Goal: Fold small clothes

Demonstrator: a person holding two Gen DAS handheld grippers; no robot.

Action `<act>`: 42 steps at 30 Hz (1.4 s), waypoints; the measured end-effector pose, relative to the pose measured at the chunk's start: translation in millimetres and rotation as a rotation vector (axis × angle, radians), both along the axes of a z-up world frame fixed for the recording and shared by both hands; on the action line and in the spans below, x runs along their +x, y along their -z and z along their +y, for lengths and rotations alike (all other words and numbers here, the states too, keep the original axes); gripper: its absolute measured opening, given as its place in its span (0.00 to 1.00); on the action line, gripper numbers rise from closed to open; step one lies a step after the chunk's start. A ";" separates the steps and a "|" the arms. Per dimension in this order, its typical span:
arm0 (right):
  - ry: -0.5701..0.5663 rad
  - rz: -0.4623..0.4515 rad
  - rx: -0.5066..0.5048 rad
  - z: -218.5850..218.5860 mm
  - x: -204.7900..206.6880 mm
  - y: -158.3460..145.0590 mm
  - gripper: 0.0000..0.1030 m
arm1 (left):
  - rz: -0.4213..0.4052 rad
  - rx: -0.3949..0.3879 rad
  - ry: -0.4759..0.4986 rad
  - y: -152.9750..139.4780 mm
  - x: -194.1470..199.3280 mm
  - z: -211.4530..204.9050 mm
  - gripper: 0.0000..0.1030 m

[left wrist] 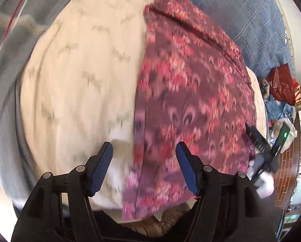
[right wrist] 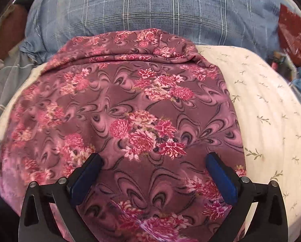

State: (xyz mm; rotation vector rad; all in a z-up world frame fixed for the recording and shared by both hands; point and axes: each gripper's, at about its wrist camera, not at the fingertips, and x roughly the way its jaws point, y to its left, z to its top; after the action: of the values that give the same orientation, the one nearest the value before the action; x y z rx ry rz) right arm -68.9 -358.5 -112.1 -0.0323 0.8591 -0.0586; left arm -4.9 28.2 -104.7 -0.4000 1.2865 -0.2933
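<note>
A maroon garment with pink flowers (right wrist: 130,104) lies spread flat on a cream sheet with small sprigs (right wrist: 261,100); its far edge is bunched into a fold. My right gripper (right wrist: 153,155) hovers over the garment's near part, open wide, with only flat cloth showing below the gap. In the left wrist view the garment (left wrist: 190,84) fills the right half and the cream sheet (left wrist: 79,70) the left. My left gripper (left wrist: 144,144) stands open above the garment's straight left edge, with nothing pinched. A finger (left wrist: 257,141) of the right gripper shows at the garment's right side.
A blue plaid pillow (right wrist: 150,10) lies right behind the garment. Grey striped cloth (left wrist: 7,40) lies at the left of the sheet. A red plastic bag (left wrist: 283,82) and other clutter sit beyond the right edge, above a brick-pattern floor (left wrist: 285,161).
</note>
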 end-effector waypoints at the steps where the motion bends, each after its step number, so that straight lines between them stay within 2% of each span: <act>1: 0.003 0.018 0.025 -3.6 1.9 -2.3 1.00 | -0.004 0.007 0.006 -1.5 -4.7 -1.4 0.62; 3: 0.013 0.042 0.121 -18.2 -2.7 -12.5 0.97 | -0.003 0.025 0.039 -2.7 -15.2 -8.4 0.62; 5: 0.049 0.021 0.204 -38.6 -21.2 -23.7 0.96 | 0.010 0.036 0.076 -0.5 -24.5 -10.6 0.62; 8: 0.122 0.024 0.234 -72.1 -51.5 -29.9 0.97 | 0.002 0.087 0.128 3.7 -37.9 -20.1 0.64; 12: 0.168 0.107 0.273 -106.8 -88.1 -13.9 0.97 | -0.006 0.105 0.173 6.9 -47.9 -33.6 0.72; 14: 0.145 0.147 0.329 -109.2 -101.6 -1.0 0.95 | -0.007 0.105 0.174 7.5 -50.1 -36.9 0.73; 15: 0.122 0.156 0.349 -106.3 -106.4 5.4 0.91 | -0.009 0.106 0.165 7.6 -50.3 -36.8 0.73; 16: 0.104 0.160 0.352 -102.6 -108.0 7.9 0.84 | -0.008 0.097 0.157 7.7 -51.4 -37.6 0.68; 17: 0.090 0.156 0.333 -97.2 -109.6 11.0 0.81 | -0.005 0.083 0.154 7.7 -52.6 -37.5 0.45; 18: 0.084 0.145 0.301 -91.3 -109.0 11.7 0.76 | 0.003 0.072 0.155 8.6 -54.1 -33.8 0.32; 19: 0.067 0.133 0.271 -86.4 -110.2 10.6 0.60 | 0.012 0.078 0.153 10.2 -55.0 -32.1 0.10; 20: 0.063 0.126 0.258 -85.2 -111.9 8.8 0.52 | 0.018 0.072 0.143 11.8 -55.5 -28.2 0.08; 21: 0.066 0.121 0.256 -84.6 -112.0 6.9 0.32 | 0.021 0.052 0.131 12.4 -55.5 -26.0 0.07; 22: 0.045 0.113 0.312 -88.6 -112.9 4.7 0.03 | 0.030 0.023 0.113 13.2 -55.2 -21.6 0.05; 23: 0.026 0.108 0.384 -93.8 -114.4 3.1 0.05 | 0.038 0.002 0.104 13.6 -54.9 -19.5 0.05; 27: 0.014 0.060 0.467 -98.7 -121.7 -9.8 0.05 | 0.044 -0.142 0.078 7.6 -55.6 -7.6 0.04; 28: 0.008 0.049 0.500 -99.4 -122.4 -13.0 0.05 | 0.032 -0.186 0.075 2.7 -56.0 -5.1 0.03; 33: -0.012 -0.050 0.706 -102.6 -124.5 -33.5 0.05 | -0.022 -0.302 0.060 -16.4 -51.4 -0.8 0.03; 39: -0.043 -0.133 0.893 -100.9 -99.9 -50.2 0.05 | -0.065 -0.388 0.025 -28.1 -29.3 1.9 0.04; 42: -0.062 -0.174 0.940 -100.0 -84.0 -60.5 0.05 | -0.075 -0.415 -0.006 -27.5 -9.2 6.0 0.04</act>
State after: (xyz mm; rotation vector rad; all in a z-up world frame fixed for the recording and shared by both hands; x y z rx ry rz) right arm -152.9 -458.5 -51.6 0.8152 0.6449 0.3983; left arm -14.0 34.3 -77.2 -0.7372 1.1480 -0.5683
